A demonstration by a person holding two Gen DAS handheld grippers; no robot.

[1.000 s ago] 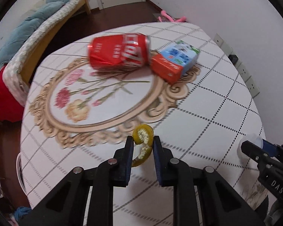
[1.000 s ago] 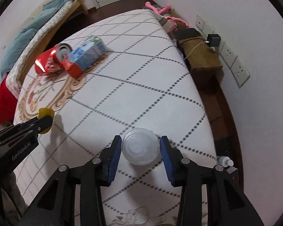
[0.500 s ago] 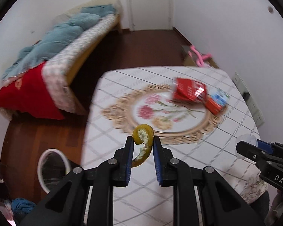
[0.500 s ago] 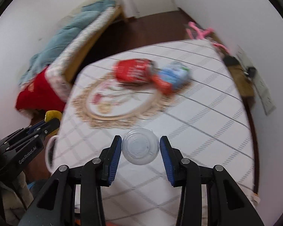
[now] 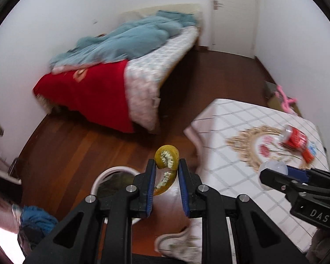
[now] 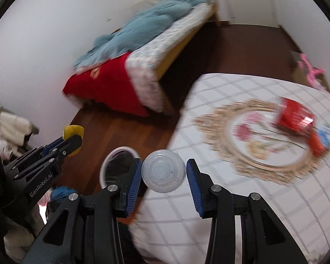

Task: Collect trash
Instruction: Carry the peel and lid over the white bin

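My left gripper (image 5: pixel 166 165) is shut on a curled yellow fruit peel (image 5: pixel 167 157), held in the air over the wooden floor beside the table. My right gripper (image 6: pixel 164 171) is shut on a clear plastic cup (image 6: pixel 164 171), held above the table's left edge. A white-rimmed trash bin (image 5: pixel 112 179) stands on the floor below both grippers, partly hidden by the fingers; the same bin (image 6: pixel 117 167) shows in the right wrist view. A red soda can (image 6: pixel 293 116) and a red-and-blue carton (image 6: pixel 320 140) lie on the table (image 6: pixel 231 198).
A bed (image 5: pixel 143 66) with a blue blanket and red cover stands across the wooden floor (image 5: pixel 81 145). A blue cloth bundle (image 5: pixel 37 219) lies left of the bin. A slipper (image 5: pixel 182 242) sits on the floor near the table. Pink objects (image 5: pixel 285 98) lie beyond the table.
Both grippers swung left and rose, from over the table to past its left edge, still holding peel and cup. The bin and the bed came into view; can and carton slid to the right.
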